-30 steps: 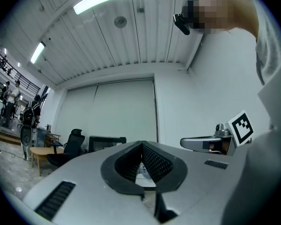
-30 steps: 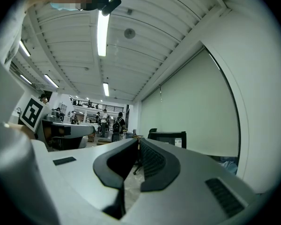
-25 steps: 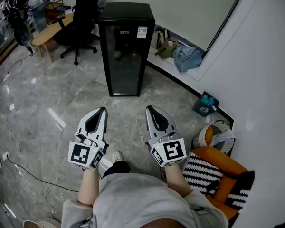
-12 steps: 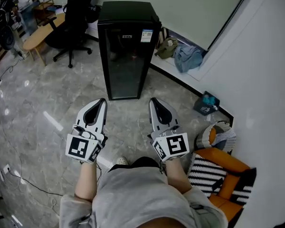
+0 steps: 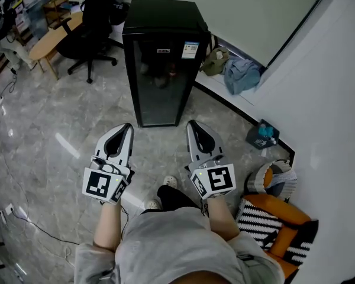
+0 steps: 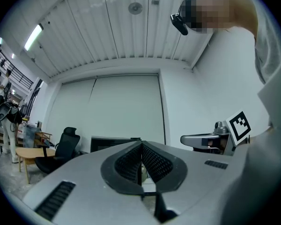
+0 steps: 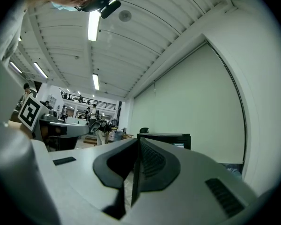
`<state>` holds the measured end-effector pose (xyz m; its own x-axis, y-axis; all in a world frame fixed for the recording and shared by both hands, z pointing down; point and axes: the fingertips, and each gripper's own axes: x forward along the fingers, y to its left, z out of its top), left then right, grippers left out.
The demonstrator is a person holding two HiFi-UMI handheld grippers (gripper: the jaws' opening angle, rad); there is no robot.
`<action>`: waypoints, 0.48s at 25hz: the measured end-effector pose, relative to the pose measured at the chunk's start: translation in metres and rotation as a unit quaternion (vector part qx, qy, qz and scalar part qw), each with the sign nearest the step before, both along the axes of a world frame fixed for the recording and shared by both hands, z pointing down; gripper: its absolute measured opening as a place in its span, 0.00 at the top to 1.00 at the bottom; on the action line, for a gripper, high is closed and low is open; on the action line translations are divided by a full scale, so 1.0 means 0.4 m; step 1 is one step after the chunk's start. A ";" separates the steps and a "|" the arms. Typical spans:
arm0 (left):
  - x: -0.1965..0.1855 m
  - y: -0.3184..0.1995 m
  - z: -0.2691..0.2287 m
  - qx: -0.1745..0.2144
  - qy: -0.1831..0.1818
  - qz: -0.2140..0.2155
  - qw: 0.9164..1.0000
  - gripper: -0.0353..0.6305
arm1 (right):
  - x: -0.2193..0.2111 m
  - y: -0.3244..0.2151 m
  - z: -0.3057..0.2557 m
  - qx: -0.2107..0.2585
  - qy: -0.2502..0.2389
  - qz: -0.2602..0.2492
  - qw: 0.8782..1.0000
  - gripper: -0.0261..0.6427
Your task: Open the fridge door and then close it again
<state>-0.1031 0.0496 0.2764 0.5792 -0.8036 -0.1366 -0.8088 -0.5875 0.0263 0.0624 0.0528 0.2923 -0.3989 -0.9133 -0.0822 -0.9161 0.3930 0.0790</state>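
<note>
**Both grippers shut and empty, fridge ahead with its door closed**

Nearest to you, your grey shirt (image 5: 177, 247) fills the bottom of the head view, with your shoes (image 5: 163, 193) on the grey marble floor (image 5: 53, 123) just beyond it. To your right, by the white wall, there are an orange and black-and-white striped seat (image 5: 272, 223) and a round basket (image 5: 275, 176).

You hold the left gripper (image 5: 128, 126) and the right gripper (image 5: 191, 123) side by side, apart from each other, both pointing toward the fridge. Each gripper's own view shows its jaws pressed together with nothing between them. Neither touches the fridge; bare floor lies between the tips and its base.

The black fridge (image 5: 163, 64) stands upright straight ahead. Its dark glass door faces you and is closed, with a small label (image 5: 190, 49) at the upper right corner of the door.

Past the fridge on the left is a black office chair (image 5: 97, 22). On the right, along the foot of the far wall, lie an olive bag (image 5: 216, 61) and a blue bundle (image 5: 241, 76). A small teal item (image 5: 263, 132) sits nearer, by the wall's corner.
</note>
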 end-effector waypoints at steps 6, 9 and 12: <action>0.016 -0.148 -0.012 0.002 -0.006 -0.023 1.000 0.92 | 0.016 -0.170 -0.016 0.006 0.003 -0.019 1.000 0.92; 0.036 -0.217 -0.008 0.002 -0.005 -0.030 1.000 0.92 | 0.033 -0.247 -0.013 0.008 0.006 -0.028 1.000 0.92; 0.057 -0.272 0.000 0.001 -0.003 -0.036 0.999 0.92 | 0.051 -0.310 -0.005 0.006 0.010 -0.037 0.999 0.92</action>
